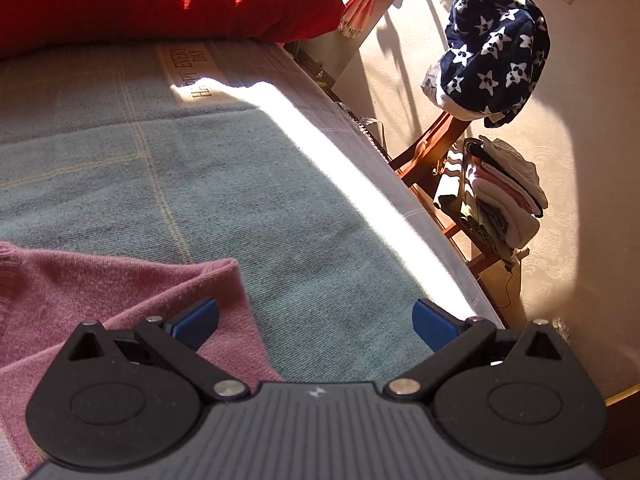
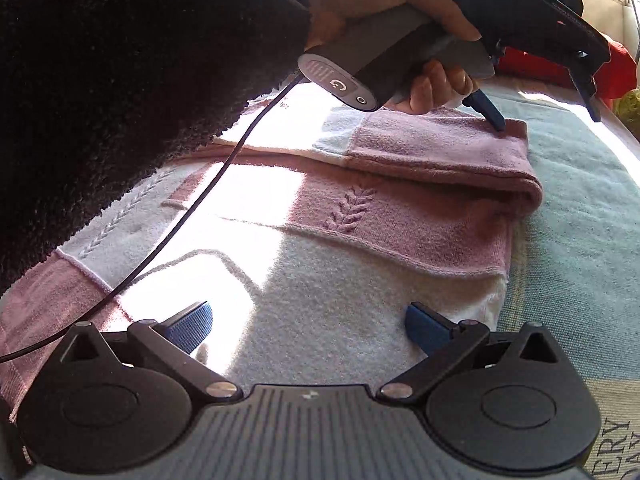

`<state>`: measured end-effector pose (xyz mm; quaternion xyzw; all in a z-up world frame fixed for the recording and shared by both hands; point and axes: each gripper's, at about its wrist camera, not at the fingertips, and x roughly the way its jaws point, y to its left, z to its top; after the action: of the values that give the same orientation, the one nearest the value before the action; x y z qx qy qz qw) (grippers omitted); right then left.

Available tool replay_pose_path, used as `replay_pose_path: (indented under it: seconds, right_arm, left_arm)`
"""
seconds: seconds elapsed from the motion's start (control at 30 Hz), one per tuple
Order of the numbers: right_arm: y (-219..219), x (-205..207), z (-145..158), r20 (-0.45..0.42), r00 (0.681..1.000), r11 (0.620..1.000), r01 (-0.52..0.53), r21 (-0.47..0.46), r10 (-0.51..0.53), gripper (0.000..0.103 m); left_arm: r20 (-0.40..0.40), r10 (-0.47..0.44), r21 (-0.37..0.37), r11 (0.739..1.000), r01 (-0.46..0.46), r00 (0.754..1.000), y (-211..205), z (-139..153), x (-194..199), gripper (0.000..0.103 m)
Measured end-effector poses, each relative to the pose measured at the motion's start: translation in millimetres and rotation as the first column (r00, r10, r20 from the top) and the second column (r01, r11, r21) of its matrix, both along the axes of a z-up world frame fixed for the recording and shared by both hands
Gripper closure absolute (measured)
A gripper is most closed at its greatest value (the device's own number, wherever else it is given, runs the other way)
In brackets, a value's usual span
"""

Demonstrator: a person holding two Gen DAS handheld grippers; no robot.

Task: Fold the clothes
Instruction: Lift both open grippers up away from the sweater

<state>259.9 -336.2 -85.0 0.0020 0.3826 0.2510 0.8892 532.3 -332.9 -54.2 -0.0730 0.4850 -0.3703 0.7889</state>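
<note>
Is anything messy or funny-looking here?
Yes: a star-patterned blanket is bunched in a heap over the wooden chair instead of folded like the stack below it. The pink sweater on the bed looks tidy.

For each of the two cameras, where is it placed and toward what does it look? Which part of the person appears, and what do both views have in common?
Left wrist: sits on the left tool, looks across the grey-green checked bedcover toward a wooden chair; no body part shows.
Right wrist: sits on the right tool, looks over the pink and white knitted sweater; a black fleece sleeve and hand hold the left tool.
Shared: sweater and bedcover.
</note>
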Motion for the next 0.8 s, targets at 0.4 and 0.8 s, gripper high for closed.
replay_pose_path:
  seconds: [0.4, 0.8]
  right_arm:
    - [1, 3, 0, -0.001, 1.0, 1.0, -0.004, -0.006, 0.004, 0.0]
    - [3, -1, 12, 0.011, 1.0, 1.0, 0.018, 0.008, -0.018, 0.0]
  left_arm:
    - [0.019, -0.001, 0.049, 0.999, 0.0, 1.0, -21, -2, 6, 0.001]
    - [0.154, 0.013, 0.205, 0.978, -0.044, 0.988, 90, 111, -102, 0.001]
